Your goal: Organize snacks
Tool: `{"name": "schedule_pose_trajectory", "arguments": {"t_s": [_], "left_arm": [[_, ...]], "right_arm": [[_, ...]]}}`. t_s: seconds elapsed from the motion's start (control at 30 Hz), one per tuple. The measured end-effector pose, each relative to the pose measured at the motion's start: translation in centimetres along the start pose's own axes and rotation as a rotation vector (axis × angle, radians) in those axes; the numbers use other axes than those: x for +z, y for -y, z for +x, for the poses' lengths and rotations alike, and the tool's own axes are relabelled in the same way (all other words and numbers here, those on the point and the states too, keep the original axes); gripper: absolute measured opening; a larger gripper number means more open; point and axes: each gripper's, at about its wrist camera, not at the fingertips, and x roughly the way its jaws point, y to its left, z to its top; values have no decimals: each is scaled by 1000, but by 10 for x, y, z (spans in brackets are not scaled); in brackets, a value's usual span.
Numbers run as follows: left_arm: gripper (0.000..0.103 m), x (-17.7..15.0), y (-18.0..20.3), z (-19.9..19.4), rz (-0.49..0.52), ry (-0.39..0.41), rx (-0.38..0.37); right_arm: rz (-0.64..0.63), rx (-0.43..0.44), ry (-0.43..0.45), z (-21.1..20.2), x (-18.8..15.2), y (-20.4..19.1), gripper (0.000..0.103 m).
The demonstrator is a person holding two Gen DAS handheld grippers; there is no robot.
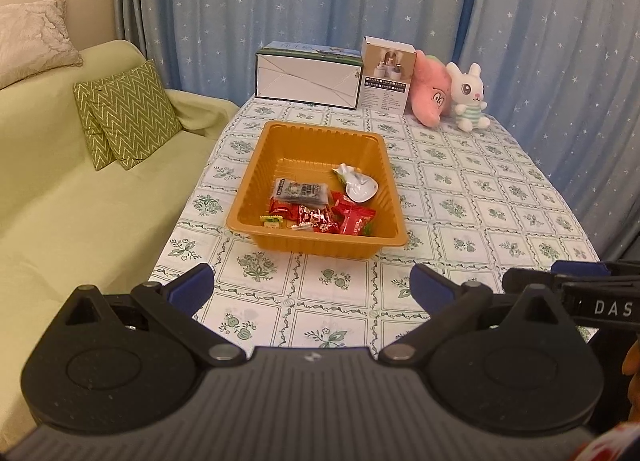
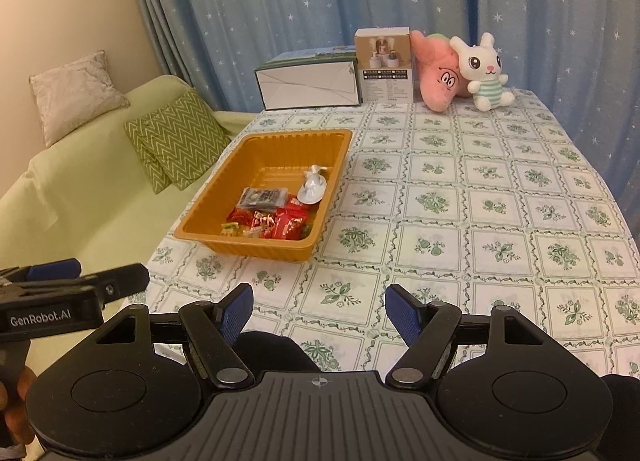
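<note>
An orange plastic tray (image 1: 280, 141) stands on the table, left of the middle; it also shows in the right wrist view (image 2: 248, 149). Inside lie several snacks: red wrapped candies (image 1: 352, 219) (image 2: 286, 227), a dark packet (image 1: 298, 193) (image 2: 262, 197), a white packet (image 1: 360, 185) (image 2: 312, 189) and a small yellow-green candy (image 1: 272, 219) (image 2: 230, 228). My left gripper (image 1: 310, 289) is open and empty, held near the table's front edge, short of the tray. My right gripper (image 2: 320, 311) is open and empty, to the right of the left one.
The table has a green floral checked cloth (image 2: 480, 201). At its far edge stand a white box (image 1: 308, 79), a small carton (image 1: 386, 77), a pink plush (image 1: 430, 97) and a white rabbit plush (image 1: 470, 97). A green sofa with cushions (image 1: 128, 115) is on the left. Blue curtains hang behind.
</note>
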Motion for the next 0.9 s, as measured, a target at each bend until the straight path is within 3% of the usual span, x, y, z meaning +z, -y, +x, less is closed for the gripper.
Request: {"name": "schedule_pose_trajectory", "arguments": {"t_s": [0.9], "left_arm": [[103,2,5,-3,2,8,-6]], "right_arm": [[12,-4,17,-2,1,4,73]]}}
